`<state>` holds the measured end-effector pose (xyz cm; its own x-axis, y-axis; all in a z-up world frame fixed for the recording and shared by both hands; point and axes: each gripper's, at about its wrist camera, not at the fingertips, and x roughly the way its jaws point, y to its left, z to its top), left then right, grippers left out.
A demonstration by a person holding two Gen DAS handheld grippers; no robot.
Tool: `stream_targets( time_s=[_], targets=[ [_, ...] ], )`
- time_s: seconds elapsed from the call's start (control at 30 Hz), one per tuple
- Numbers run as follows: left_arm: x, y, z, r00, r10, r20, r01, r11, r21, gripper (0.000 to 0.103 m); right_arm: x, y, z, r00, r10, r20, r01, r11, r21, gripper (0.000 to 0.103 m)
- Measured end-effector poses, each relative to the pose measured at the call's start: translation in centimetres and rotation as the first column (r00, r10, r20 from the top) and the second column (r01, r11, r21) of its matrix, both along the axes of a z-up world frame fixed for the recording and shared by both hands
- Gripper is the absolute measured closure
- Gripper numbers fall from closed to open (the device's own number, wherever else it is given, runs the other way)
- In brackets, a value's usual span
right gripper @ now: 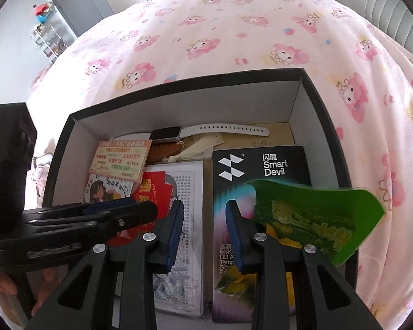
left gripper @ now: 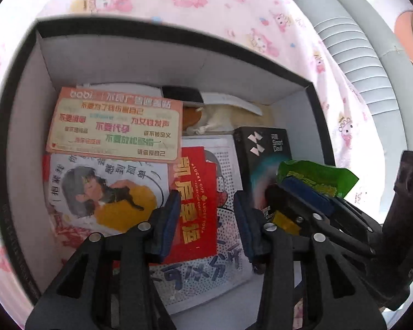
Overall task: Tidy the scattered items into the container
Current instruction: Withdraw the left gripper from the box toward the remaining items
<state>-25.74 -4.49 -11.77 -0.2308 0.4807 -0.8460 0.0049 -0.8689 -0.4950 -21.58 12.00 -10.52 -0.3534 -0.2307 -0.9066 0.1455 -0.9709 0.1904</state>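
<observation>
My left claw [left gripper: 206, 200] hangs spread above the red card [left gripper: 195, 192] that lies in the middle of the box [right gripper: 179, 88], with nothing between its pads. My right claw [right gripper: 205, 209] is part-way spread too, and through its gap I see only the cards on the box floor. The green packet [right gripper: 316, 220] sits against the outer side of its right-hand finger, not in the gap. I cannot tell whether it is caught on that finger or only lying behind it.

The packet is over the box's right edge, near the front right corner and above the black Smart Devil carton [right gripper: 261, 165]. Part of it reaches out past the rim. A white-strapped watch [right gripper: 220, 130] lies along the back wall.

I judge this to be the drop-off step for the packet. The next move calls for getting it wholly inside the rim, then lifting both claws clear without dragging it out again.

Both claws point steeply down into the box, side by side and close together. The left one crosses the left of the right camera's view. The box rests on the pink printed bedsheet [right gripper: 234, 27], where I see nothing else loose.
</observation>
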Motion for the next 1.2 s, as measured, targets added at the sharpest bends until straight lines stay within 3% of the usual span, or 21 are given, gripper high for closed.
stream_targets(
  time_s=[0.1, 0.2, 0.3, 0.37, 0.5, 0.67, 0.8, 0.97, 1.07, 1.13, 1.2],
  targets=[
    [1.2, 0.5, 2.7, 0.994, 0.006, -0.108, -0.017, 0.995, -0.097, 0.061, 0.6, -0.2, 0.8, 1.000, -0.009, -0.024, 0.009, 1.000, 0.002, 0.075],
    [2.6, 0.9, 5.2, 0.984, -0.026, -0.175, 0.014, 0.998, -0.068, 0.061, 2.1, -0.2, 2.5, 0.995, -0.023, -0.100, 0.027, 0.999, 0.032, 0.075],
    [4.9, 1.7, 7.7, 0.969, -0.087, -0.229, 0.058, 0.990, -0.130, 0.062, 4.7, 0.3, 4.2, 0.989, -0.047, -0.142, 0.049, 0.999, 0.011, 0.075],
    [7.3, 2.9, 8.6, 0.956, -0.159, -0.246, 0.129, 0.983, -0.133, 0.062, 6.5, 0.4, 5.1, 0.985, -0.060, -0.159, 0.065, 0.998, 0.025, 0.075],
    [11.4, 2.6, 10.2, 0.943, -0.148, -0.298, 0.121, 0.987, -0.107, 0.062, 11.2, 0.5, 7.3, 0.972, -0.101, -0.213, 0.103, 0.995, -0.004, 0.076],
    [15.2, 0.3, 10.6, 0.951, -0.081, -0.297, 0.067, 0.996, -0.057, 0.062, 14.7, -1.6, 8.5, 0.974, -0.030, -0.224, 0.035, 0.999, 0.019, 0.076],
    [18.4, -2.4, 11.1, 0.953, -0.021, -0.302, 0.005, 0.999, -0.053, 0.062, 16.8, -4.0, 9.2, 0.966, 0.016, -0.260, -0.005, 0.999, 0.041, 0.076],
    [20.8, -5.8, 11.2, 0.952, 0.034, -0.305, -0.059, 0.996, -0.070, 0.062, 18.1, -7.4, 9.1, 0.966, 0.080, -0.247, -0.078, 0.997, 0.016, 0.076],
    [21.7, -8.2, 10.3, 0.951, 0.115, -0.286, -0.138, 0.989, -0.059, 0.062, 18.4, -9.5, 8.5, 0.964, 0.120, -0.239, -0.116, 0.993, 0.031, 0.077],
    [21.9, -9.9, 9.4, 0.949, 0.169, -0.265, -0.179, 0.984, -0.011, 0.062, 18.4, -11.2, 8.1, 0.962, 0.153, -0.227, -0.148, 0.988, 0.038, 0.077],
    [22.1, -12.3, 8.1, 0.948, 0.229, -0.219, -0.210, 0.972, 0.107, 0.060, 18.3, -12.5, 7.8, 0.957, 0.184, -0.225, -0.185, 0.983, 0.017, 0.077]
  ],
)
